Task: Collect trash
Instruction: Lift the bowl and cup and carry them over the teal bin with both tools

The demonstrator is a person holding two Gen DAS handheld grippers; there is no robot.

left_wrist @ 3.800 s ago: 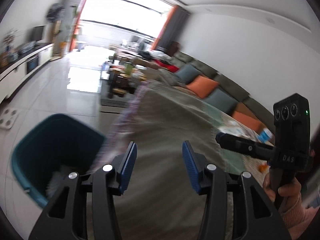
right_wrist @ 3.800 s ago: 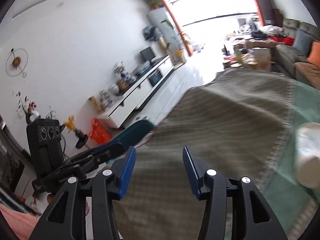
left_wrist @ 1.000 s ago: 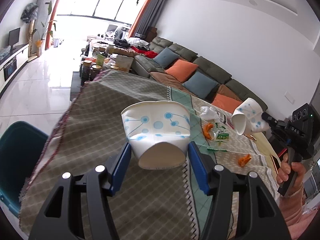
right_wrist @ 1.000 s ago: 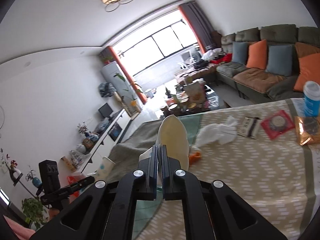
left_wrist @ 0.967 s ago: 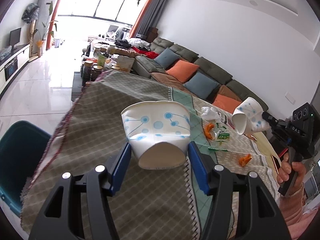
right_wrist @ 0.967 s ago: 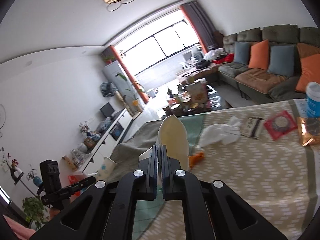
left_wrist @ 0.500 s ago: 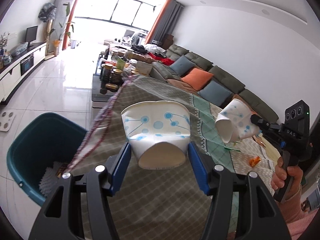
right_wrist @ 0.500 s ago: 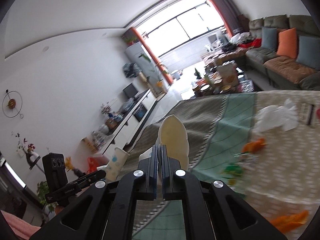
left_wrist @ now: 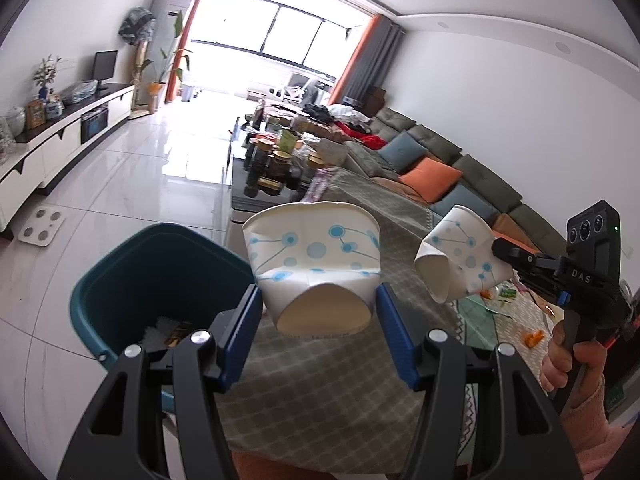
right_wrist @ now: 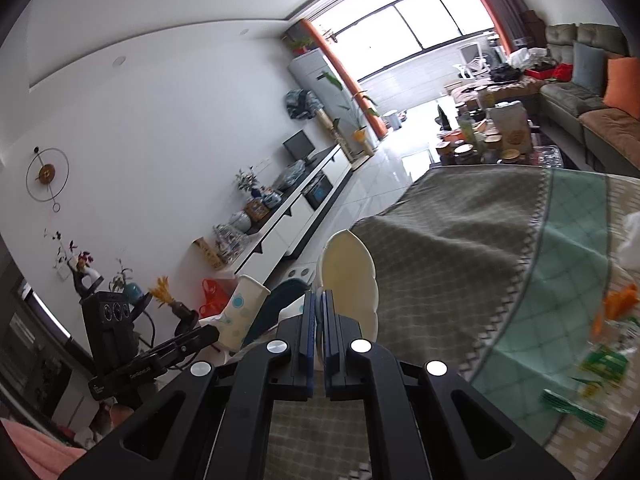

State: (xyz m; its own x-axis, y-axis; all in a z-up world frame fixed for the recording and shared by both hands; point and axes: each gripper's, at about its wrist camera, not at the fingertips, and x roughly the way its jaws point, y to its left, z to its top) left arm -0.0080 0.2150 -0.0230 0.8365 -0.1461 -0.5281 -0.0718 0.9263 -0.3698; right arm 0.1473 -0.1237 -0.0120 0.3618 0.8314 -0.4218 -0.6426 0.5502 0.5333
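I count two crushed white paper cups with blue dot print: one [left_wrist: 316,264] pinched between the blue pads of my left claw [left_wrist: 318,320], the other [left_wrist: 460,258] flattened in my right claw [right_wrist: 319,328]. That makes two black claws with blue pads. One teal plastic waste bin [left_wrist: 120,280] stands on the floor by the table [left_wrist: 320,380], the single table I work at, under a grey-green checked cloth. On it I make out two orange scraps [right_wrist: 616,304] and a few green wrappers [right_wrist: 604,360], too blurred to number.
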